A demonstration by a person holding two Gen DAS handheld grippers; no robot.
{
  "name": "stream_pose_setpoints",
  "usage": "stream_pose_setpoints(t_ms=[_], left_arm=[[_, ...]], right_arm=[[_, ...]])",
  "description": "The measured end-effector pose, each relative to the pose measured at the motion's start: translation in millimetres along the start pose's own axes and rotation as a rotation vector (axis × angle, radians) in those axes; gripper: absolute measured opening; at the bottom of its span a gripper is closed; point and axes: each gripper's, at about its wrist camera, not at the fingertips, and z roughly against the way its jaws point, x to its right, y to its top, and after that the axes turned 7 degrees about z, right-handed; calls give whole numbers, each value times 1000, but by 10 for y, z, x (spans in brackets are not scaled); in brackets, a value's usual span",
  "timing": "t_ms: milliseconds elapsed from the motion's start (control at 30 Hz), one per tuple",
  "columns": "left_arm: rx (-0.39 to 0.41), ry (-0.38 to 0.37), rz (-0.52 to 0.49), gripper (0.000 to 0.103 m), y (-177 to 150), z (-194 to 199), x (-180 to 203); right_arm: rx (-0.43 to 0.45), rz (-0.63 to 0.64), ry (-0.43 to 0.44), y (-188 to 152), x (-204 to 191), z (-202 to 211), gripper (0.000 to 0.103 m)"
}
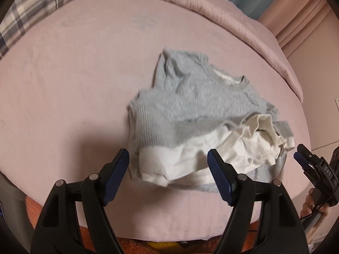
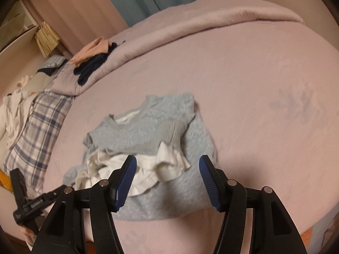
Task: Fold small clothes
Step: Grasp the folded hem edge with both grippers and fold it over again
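A small grey sweatshirt with a white layered hem lies crumpled on the pink bed sheet. My left gripper is open and empty, hovering just above the garment's near white edge. My right gripper is open and empty over the other side of the sweatshirt, above its white ruffle. The right gripper also shows at the right edge of the left wrist view. The left gripper's black body shows at the lower left of the right wrist view.
A folded pink duvet lies along the far side of the bed, with dark and peach clothes on it. A plaid pillow and white clothes sit at the left. An orange rug lies below the bed's edge.
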Motion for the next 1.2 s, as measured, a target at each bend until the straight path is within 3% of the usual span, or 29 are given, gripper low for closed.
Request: stream_pose_setpoints(t_ms=[67,233,300,333,400,500,567,733,933,1200], left_arm=[[-12,-8,3,74,-16,-54,-5],[-24,-4,19,52,37,-208,-34],[-32,-11,34,36,59,-241,-67],[-28,-20,44,31,73,-240,-85],[-23,-51,59,20,97,-211,-106],[23,-72,48,18,131,-86,-73],[45,-97,33,17,182,15,-18],[92,-153,2,16,378,173,134],[150,-178,-53,16,680,227,410],[118,-147,-68,16,1070,-120,589]], right_arm=[[-8,6,11,-28,-11,-26,61],[-27,-2,16,-12,-25,-204,61],[-35,-3,16,-8,-23,-246,49],[-40,-4,17,-2,-25,-275,47],[-42,-4,14,0,-24,-307,32],[-23,-2,29,-4,-25,-277,11],[6,3,32,0,-23,-203,8],[92,-39,95,113,30,46,7],[172,-44,84,351,26,193,6],[199,-42,7,645,3,11,5]])
